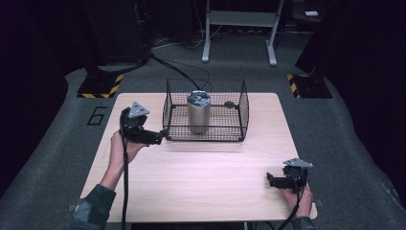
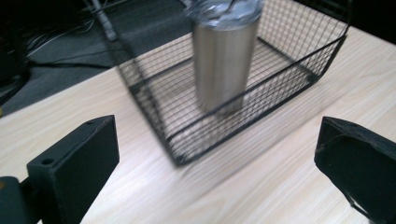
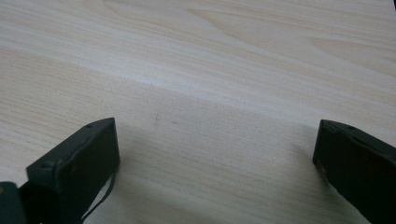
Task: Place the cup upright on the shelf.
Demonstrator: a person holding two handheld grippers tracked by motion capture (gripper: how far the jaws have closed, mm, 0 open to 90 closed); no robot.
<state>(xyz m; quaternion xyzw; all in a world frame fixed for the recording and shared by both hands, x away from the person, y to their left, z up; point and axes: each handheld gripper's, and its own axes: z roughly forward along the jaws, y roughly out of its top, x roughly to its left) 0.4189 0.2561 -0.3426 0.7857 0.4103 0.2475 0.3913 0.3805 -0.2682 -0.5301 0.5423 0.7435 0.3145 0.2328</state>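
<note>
High view, left to right. At the left edge of the table (image 1: 191,187), the person's left hand (image 1: 122,146) holds the left gripper (image 1: 160,136), which points toward the near left corner of a black wire basket (image 1: 242,108); its tips lie just beside that corner, and whether they touch the wire cannot be told. In the left gripper view the jaws of the left gripper (image 2: 217,163) stand wide apart, with nothing between them; the wire basket (image 2: 154,107) lies ahead of the gap, its near corner closest, and the metal cylinder (image 2: 224,56) stands upright inside it, beyond the jaws and slightly blurred. The basket is rectangular, open-topped, made of a fine black grid with thicker rim wires, and sits toward the far middle of the table. The metal cylinder (image 1: 198,112) is a brushed, dull silver can shape with straight sides and a shiny, crinkled-looking top; it stands left of the basket's centre. The table has a pale wood-grain surface with rounded corners and rests on grey carpet. At the right, near the front corner, the right hand (image 1: 299,199) holds the right gripper (image 1: 270,179) low over the bare wood, well apart from the basket. In the right gripper view the jaws of the right gripper (image 3: 217,158) are likewise spread wide over the wood table (image 3: 210,70), holding nothing.
</note>
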